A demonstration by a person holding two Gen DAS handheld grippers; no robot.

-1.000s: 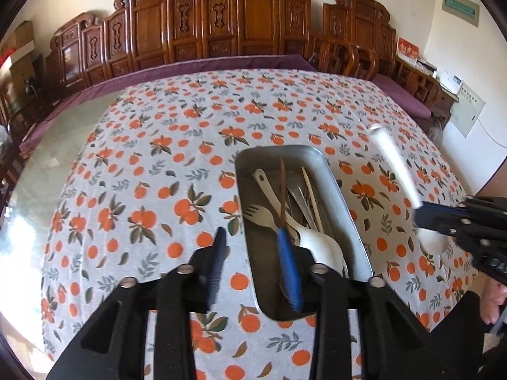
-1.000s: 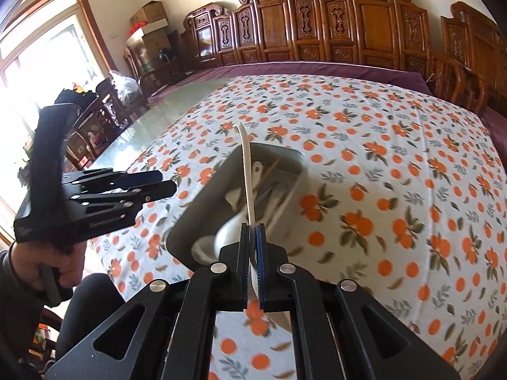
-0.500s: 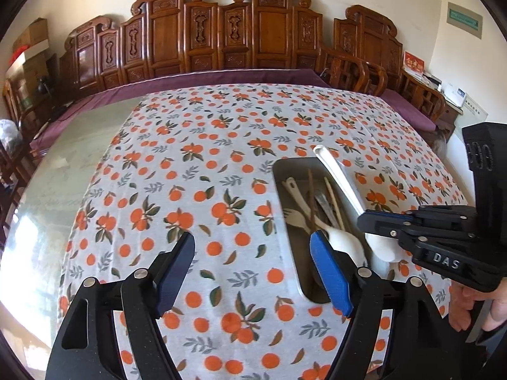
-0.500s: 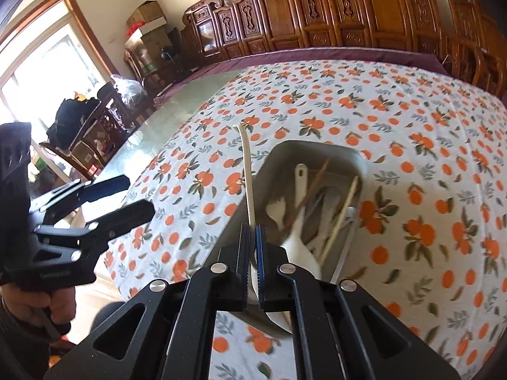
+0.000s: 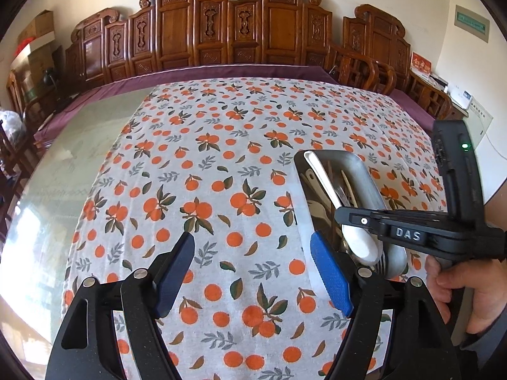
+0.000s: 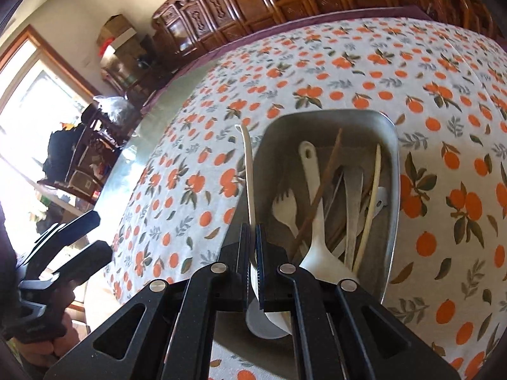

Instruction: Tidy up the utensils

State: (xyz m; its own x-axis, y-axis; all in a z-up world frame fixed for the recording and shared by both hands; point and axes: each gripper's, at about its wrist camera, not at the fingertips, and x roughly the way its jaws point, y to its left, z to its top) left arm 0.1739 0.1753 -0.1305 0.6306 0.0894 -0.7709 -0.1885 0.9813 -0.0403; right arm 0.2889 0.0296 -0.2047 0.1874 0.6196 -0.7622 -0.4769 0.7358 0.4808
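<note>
Left gripper [image 5: 252, 272] hangs with jaws wide apart and nothing between them, over the orange-print tablecloth [image 5: 221, 164] just left of the metal tray [image 6: 391, 145]. Right gripper [image 6: 252, 247] is closed tight on the white spoon [image 6: 248, 190], handle pointing away over the tray's left rim, probably to lay it inside with the other utensils [image 6: 329, 209].

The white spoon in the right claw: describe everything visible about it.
The white spoon looks like smooth plastic or ceramic, with a long slim handle and a rounded bowl. The right claw is shut on the handle close to the bowl. The handle points away over the metal tray; the bowl hangs at the tray's near end.
</note>
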